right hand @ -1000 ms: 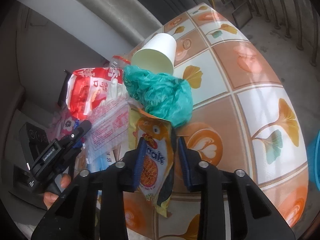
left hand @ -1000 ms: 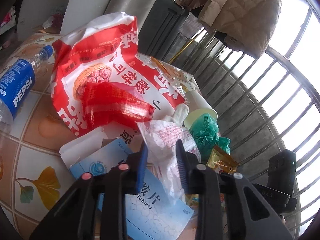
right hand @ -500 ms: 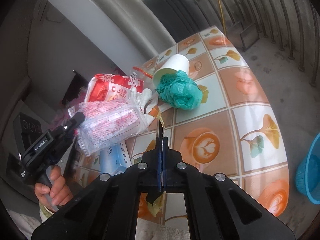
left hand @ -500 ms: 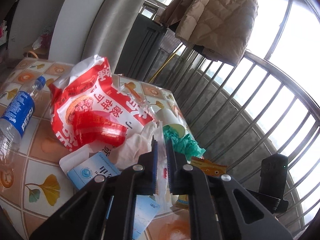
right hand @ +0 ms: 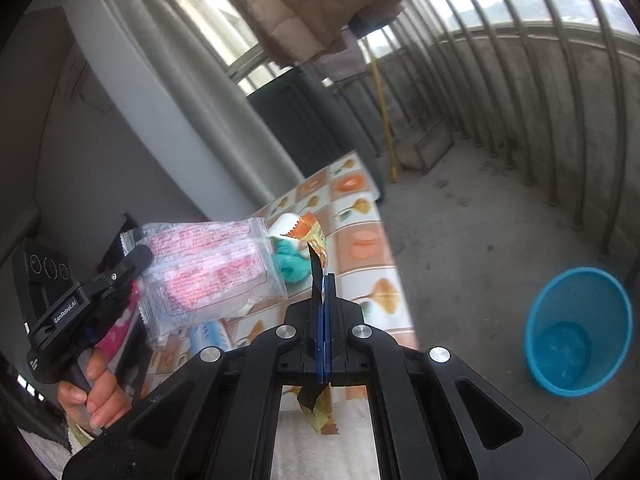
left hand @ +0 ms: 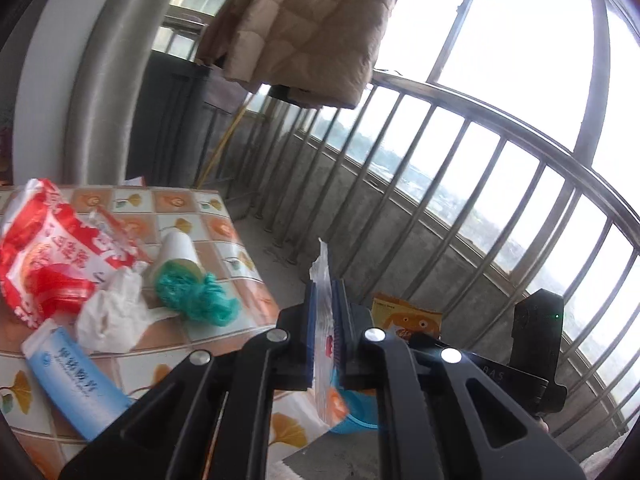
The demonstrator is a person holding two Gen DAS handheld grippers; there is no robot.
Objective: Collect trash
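Observation:
My left gripper (left hand: 325, 300) is shut on a clear plastic wrapper with red print (left hand: 323, 280), seen edge-on; the same wrapper shows broadside in the right wrist view (right hand: 208, 268), held in the air above the table edge. My right gripper (right hand: 325, 292) is shut on an orange snack wrapper (right hand: 314, 236), also lifted off the table; it shows in the left wrist view (left hand: 404, 316). A blue mesh trash bin (right hand: 576, 328) stands on the concrete floor at lower right.
On the tiled table (left hand: 224, 224) lie a red and white snack bag (left hand: 44, 252), a white paper cup (left hand: 178, 248), a teal crumpled bag (left hand: 192, 292), white tissue (left hand: 112, 312) and a blue tablet box (left hand: 72, 376). A metal railing (left hand: 480, 184) rings the balcony.
Both grippers closed on their wrappers, then lifted them off the table and swung right, away from the pile; the blue bin has come into view.

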